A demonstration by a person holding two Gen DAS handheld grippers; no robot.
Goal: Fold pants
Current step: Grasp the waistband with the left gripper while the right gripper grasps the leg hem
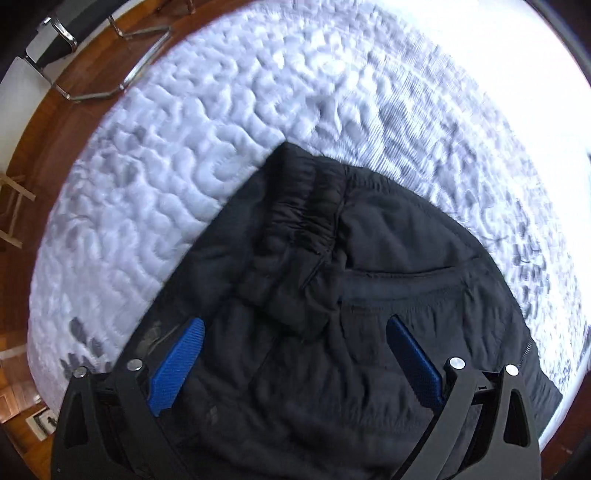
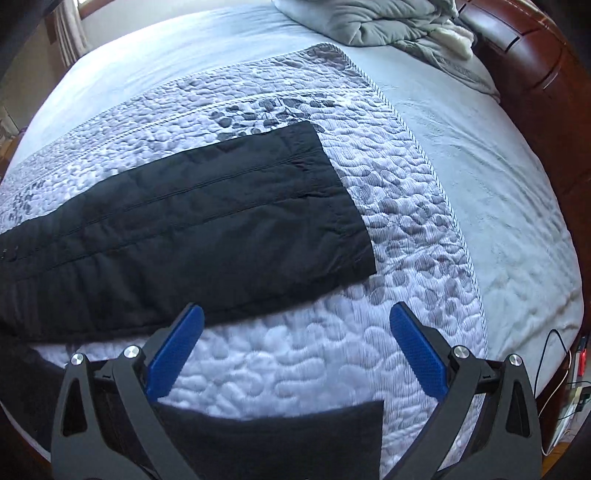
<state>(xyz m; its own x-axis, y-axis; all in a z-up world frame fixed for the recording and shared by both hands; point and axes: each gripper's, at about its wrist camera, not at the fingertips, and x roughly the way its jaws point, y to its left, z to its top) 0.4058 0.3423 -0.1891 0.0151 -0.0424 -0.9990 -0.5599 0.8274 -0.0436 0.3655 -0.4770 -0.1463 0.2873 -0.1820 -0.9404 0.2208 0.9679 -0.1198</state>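
Note:
Black pants lie on a white quilted bedspread [image 1: 192,155]. In the left wrist view I see the waist end [image 1: 354,280], with the elastic waistband bunched and partly turned over, and a pocket seam to the right. My left gripper [image 1: 295,325] hovers open over this waist part, blue pads apart, nothing held. In the right wrist view one pant leg [image 2: 192,221] lies flat across the bedspread [image 2: 388,206], its hem at the right. A second leg end [image 2: 280,439] lies near the bed's front edge below my right gripper [image 2: 295,314], which is open and empty over the gap between the legs.
A grey crumpled duvet and pillow [image 2: 388,22] lie at the bed's head by a brown headboard [image 2: 535,59]. A chrome-legged chair [image 1: 74,48] stands on the wood floor beside the bed. Cables and a power strip [image 2: 576,387] are at the right edge.

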